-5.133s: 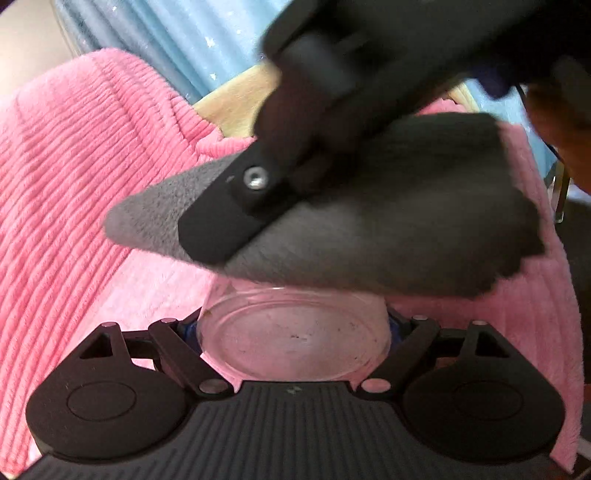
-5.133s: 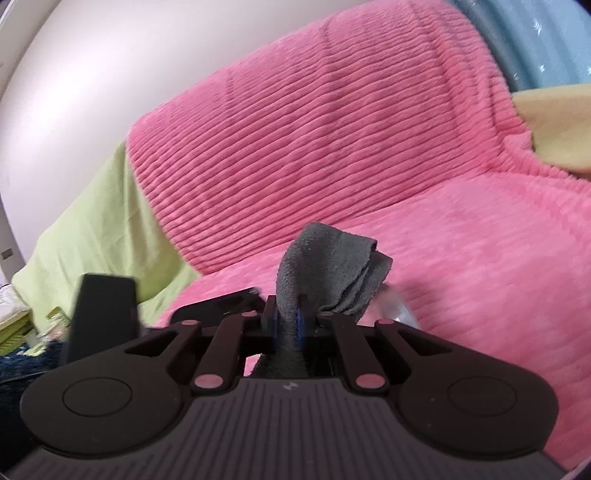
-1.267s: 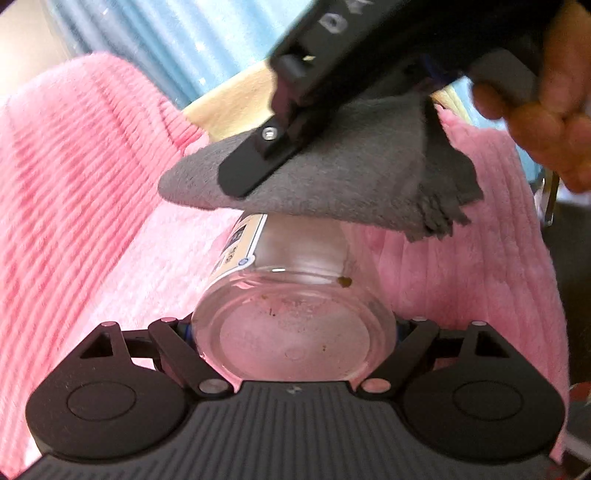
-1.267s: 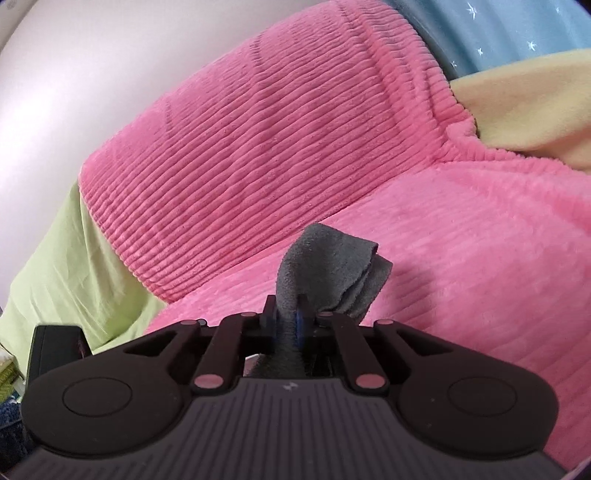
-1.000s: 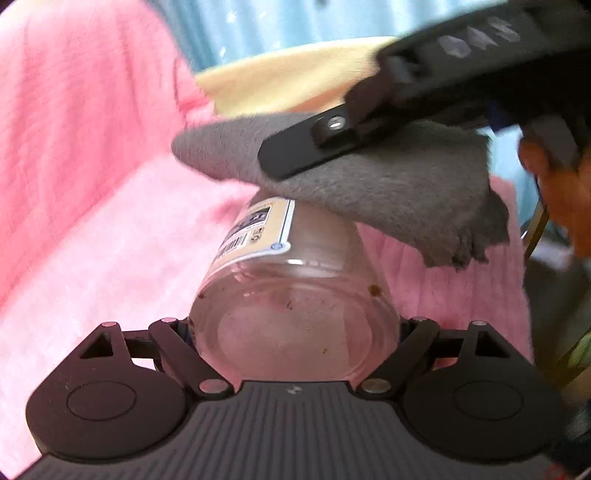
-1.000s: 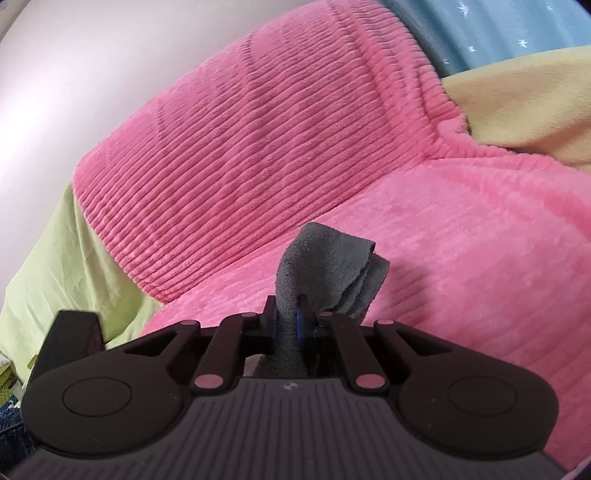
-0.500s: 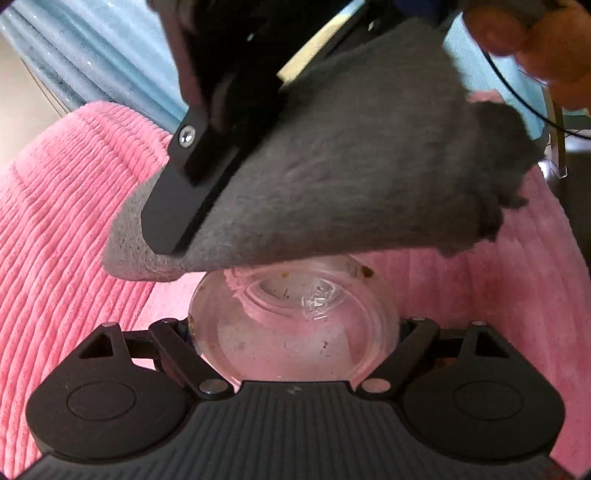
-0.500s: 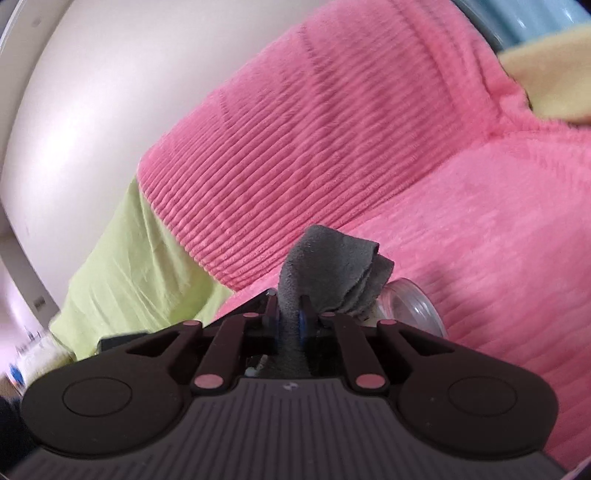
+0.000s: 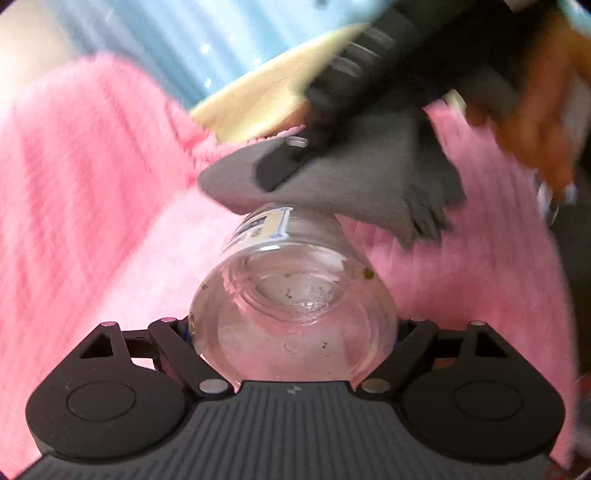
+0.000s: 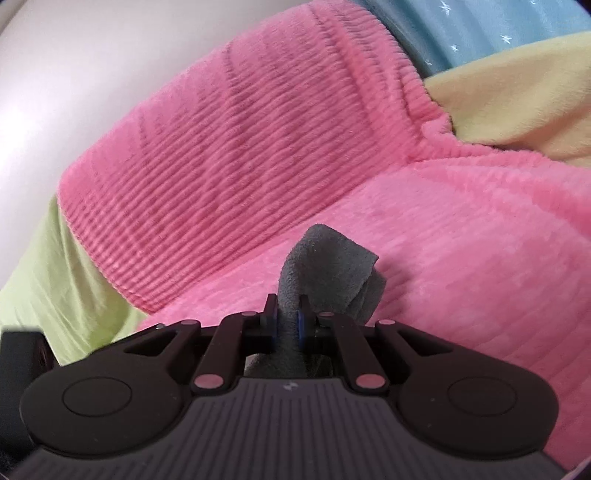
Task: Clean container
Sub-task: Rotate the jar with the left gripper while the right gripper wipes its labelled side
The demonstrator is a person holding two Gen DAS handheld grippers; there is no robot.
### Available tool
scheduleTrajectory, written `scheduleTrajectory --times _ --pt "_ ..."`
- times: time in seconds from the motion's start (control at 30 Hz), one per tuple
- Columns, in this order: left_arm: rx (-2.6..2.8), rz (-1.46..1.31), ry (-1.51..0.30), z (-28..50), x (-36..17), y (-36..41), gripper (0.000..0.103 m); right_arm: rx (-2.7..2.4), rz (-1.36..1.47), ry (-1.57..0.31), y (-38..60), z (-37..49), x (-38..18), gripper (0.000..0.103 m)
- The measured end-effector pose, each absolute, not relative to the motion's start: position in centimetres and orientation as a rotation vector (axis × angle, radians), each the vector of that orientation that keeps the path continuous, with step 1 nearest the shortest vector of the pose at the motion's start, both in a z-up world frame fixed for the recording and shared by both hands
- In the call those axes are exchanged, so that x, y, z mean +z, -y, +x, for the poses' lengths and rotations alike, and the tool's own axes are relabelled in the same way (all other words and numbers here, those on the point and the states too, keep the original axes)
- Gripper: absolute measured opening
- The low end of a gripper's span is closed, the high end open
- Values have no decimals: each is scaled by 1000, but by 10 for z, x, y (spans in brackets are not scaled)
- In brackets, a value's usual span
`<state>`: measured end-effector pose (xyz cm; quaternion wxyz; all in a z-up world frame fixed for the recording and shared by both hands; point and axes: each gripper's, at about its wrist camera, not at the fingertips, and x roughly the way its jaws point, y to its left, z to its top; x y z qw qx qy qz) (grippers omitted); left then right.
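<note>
A clear glass jar (image 9: 295, 317) with a paper label and brown specks inside is clamped bottom-first in my left gripper (image 9: 293, 332), which is shut on it. The jar's far end is covered by a grey cloth (image 9: 373, 184) that rests on it. My right gripper (image 10: 288, 317) is shut on that grey cloth (image 10: 328, 262), which bunches up past its fingers. In the left wrist view the right gripper (image 9: 295, 162) comes in from the upper right, held by a person's hand (image 9: 543, 110). The jar's mouth is hidden under the cloth.
A pink ribbed blanket (image 10: 258, 147) covers the sofa below and behind. A yellow cover (image 10: 517, 96) lies at the right, a green one (image 10: 55, 288) at the left, a blue starred curtain (image 10: 480, 26) behind.
The jar has tilted so more of its labelled side shows. The cloth and right gripper have shifted toward the far end of the jar. The jar has dropped out of the right wrist view.
</note>
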<state>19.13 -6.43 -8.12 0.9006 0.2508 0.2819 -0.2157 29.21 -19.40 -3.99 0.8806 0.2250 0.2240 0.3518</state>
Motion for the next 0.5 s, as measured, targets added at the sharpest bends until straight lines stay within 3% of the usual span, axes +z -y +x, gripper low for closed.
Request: scheduleTrajectory --times 0.33,0.5 --pt "-514 180 -695 219 -57 42 92 752 444 -485 198 286 -31 9" --pt "-482 178 -682 231 -56 29 86 777 413 -505 196 278 -23 9"
